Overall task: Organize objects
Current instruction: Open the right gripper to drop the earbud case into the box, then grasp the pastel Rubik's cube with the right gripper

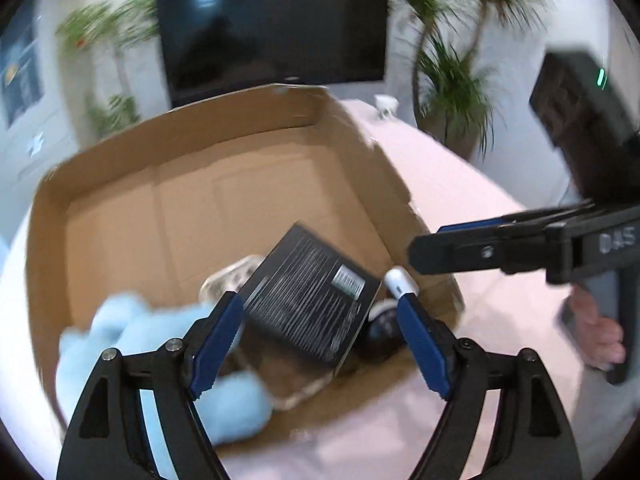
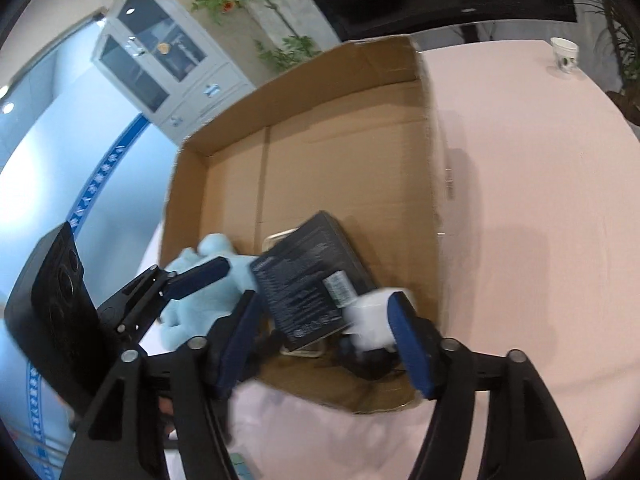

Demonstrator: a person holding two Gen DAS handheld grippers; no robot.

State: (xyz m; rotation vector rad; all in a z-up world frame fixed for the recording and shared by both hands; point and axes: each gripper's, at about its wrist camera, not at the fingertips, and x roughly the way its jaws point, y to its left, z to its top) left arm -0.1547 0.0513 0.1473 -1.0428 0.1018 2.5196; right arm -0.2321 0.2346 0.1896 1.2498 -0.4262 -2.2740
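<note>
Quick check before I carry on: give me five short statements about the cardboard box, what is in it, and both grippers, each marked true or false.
1. The open brown cardboard box stands on the pink-covered table. True.
2. The flat black printed carton lies outside the box. False: it lies tilted inside it, over a clear plastic tray.
3. The light blue plush toy is in the box, left of the black carton. True.
4. The left gripper is clamped on the carton. False: its jaws stand open, touching nothing.
5. The right gripper is shut on the plush toy. False: its jaws stand open, with a white object blurred between them.
</note>
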